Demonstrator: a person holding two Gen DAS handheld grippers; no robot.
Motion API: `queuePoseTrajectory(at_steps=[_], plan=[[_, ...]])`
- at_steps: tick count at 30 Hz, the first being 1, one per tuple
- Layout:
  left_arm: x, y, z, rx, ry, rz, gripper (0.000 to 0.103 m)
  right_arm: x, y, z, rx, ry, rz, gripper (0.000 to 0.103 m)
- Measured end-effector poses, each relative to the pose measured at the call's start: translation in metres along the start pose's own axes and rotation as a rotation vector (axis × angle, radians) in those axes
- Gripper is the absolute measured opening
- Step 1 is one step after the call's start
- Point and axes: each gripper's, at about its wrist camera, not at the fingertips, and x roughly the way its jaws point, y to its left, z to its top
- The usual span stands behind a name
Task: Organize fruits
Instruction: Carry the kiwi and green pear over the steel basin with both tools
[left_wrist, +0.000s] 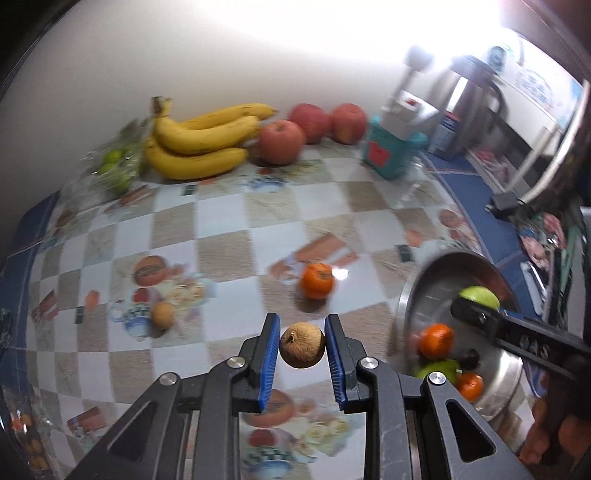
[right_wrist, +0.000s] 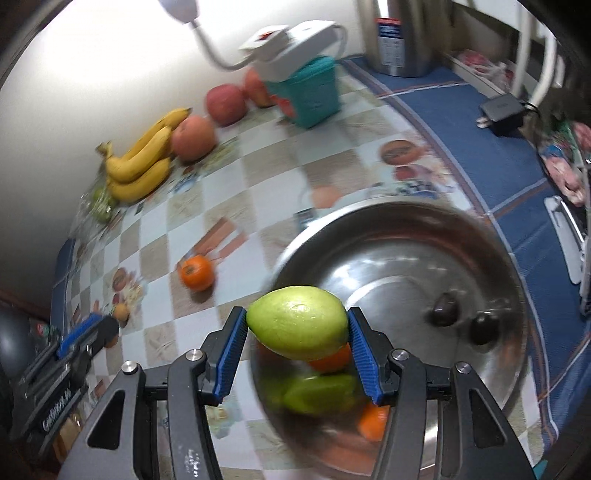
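My left gripper (left_wrist: 302, 349) is shut on a small brown round fruit (left_wrist: 302, 350), held above the checked tablecloth. My right gripper (right_wrist: 297, 332) is shut on a green guava (right_wrist: 297, 326) over the near rim of a steel bowl (right_wrist: 424, 221). The bowl holds another green fruit (right_wrist: 321, 393), oranges (right_wrist: 373, 422) and two dark fruits (right_wrist: 445, 308). In the left wrist view the bowl (left_wrist: 410, 295) sits at the right with the right gripper reaching in. An orange (left_wrist: 316, 280) and a small tan fruit (left_wrist: 163, 315) lie on the table.
Bananas (left_wrist: 199, 142), three red apples (left_wrist: 280, 142) and bagged green fruits (left_wrist: 114, 162) line the back wall. A teal box with a white lamp (left_wrist: 391, 147) and a steel kettle (left_wrist: 469, 110) stand at the back right. A black charger (right_wrist: 502, 112) lies on the blue border.
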Motion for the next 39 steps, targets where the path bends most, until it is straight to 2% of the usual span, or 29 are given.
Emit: queuePoseTrajectory(at_steps=[6,11,15,19,24,39], plan=[[0.006,-0.044,-0.003,0.066,0.023,-0.075,0.027,-0.012,-0.035,0.008,0.071,-0.030,-0.029,0.057],[0.013,-0.081,-0.003,0.131,0.020,-0.120,0.027,-0.017,-0.053,0.013,0.117,-0.037,-0.015,0.057],[0.025,-0.098,0.004,0.120,0.014,-0.150,0.027,-0.017,-0.064,0.019,0.122,-0.066,-0.025,0.057],[0.042,-0.116,0.007,0.157,0.015,-0.134,0.027,-0.008,-0.075,0.025,0.140,-0.068,-0.024,0.057],[0.062,-0.123,0.013,0.143,0.032,-0.136,0.027,0.003,-0.076,0.028,0.128,-0.047,-0.021,0.057],[0.081,-0.131,0.011,0.165,0.058,-0.122,0.027,0.027,-0.077,0.028,0.123,0.009,-0.025,0.057]])
